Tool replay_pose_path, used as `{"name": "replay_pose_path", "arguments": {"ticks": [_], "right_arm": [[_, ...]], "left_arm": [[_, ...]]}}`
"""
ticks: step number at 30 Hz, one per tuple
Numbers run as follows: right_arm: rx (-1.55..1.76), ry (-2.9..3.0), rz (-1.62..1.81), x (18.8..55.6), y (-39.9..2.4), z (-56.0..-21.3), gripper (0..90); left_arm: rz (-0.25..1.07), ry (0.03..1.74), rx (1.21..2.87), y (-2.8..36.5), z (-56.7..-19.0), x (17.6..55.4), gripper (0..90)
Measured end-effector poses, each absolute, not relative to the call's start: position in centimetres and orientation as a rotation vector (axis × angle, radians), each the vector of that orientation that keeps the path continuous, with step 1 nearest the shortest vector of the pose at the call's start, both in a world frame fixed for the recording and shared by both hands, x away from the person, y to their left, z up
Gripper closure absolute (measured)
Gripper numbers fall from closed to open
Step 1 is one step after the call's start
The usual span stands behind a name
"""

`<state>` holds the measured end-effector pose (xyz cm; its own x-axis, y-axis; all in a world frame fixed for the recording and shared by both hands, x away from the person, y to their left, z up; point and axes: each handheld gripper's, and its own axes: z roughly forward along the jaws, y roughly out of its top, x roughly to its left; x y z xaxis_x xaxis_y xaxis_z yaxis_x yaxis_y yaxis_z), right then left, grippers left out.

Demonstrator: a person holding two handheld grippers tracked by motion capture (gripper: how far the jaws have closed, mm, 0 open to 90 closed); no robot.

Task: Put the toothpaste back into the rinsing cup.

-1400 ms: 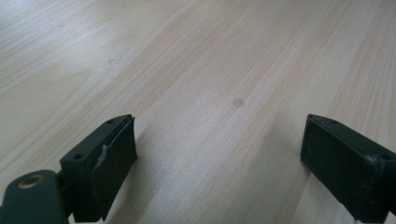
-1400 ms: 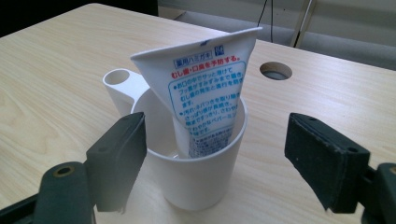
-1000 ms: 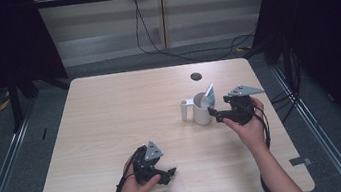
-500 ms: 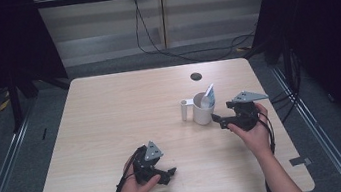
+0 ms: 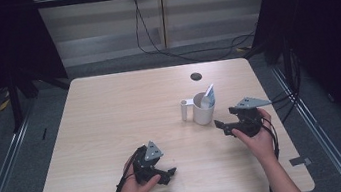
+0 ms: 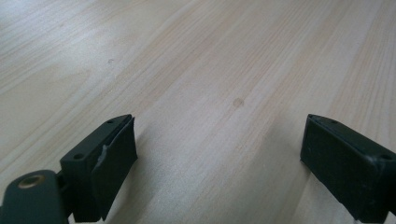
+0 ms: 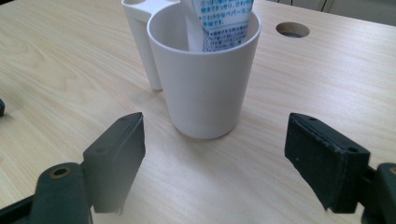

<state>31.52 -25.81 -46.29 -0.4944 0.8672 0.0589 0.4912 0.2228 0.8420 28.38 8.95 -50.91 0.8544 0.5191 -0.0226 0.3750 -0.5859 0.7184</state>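
One white cup (image 5: 204, 112) on table (image 5: 110, 114), toward 2 o'clock from centre, upright. One tube (image 5: 208, 96) stands inside, tilted, top leaning over far rim. One narrow white holder (image 5: 184, 110) joined to cup at its 9 o'clock side. One round hole (image 5: 196, 76) in tabletop at 12 o'clock from cup, apart from it.

High view: right gripper (image 5: 224, 125) at 4 o'clock of cup, near, not touching; hand (image 5: 258, 139) behind it. Left gripper (image 5: 168, 173) at 6 o'clock of table, near front edge, well apart from cup; hand (image 5: 138, 186) wraps it. Jaw gap hard to read from there.

Right gripper view: jaws spread wide, holding nothing, cup (image 7: 204, 70) dead ahead between them but beyond tips. Blue print on tube (image 7: 219, 23) readable as text block, too small in high view. Hole (image 7: 292, 30) at 1 o'clock.

Left gripper view: jaws wide apart, gripping nothing, bare wood (image 6: 210, 84) ahead, small knot at centre.

Count: two grippers, two hands, one cup, one tube, one holder, one hole.
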Motion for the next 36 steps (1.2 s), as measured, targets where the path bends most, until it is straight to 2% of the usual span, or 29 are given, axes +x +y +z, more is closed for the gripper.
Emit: {"name": "replay_pose_path", "arguments": {"ticks": [36], "right_arm": [[1.262,2.139,1.114,28.5,-27.8,-49.5,17.3]], "left_arm": [[0.243,0.646,2.262,8.9,-50.9,28.4,10.3]]}}
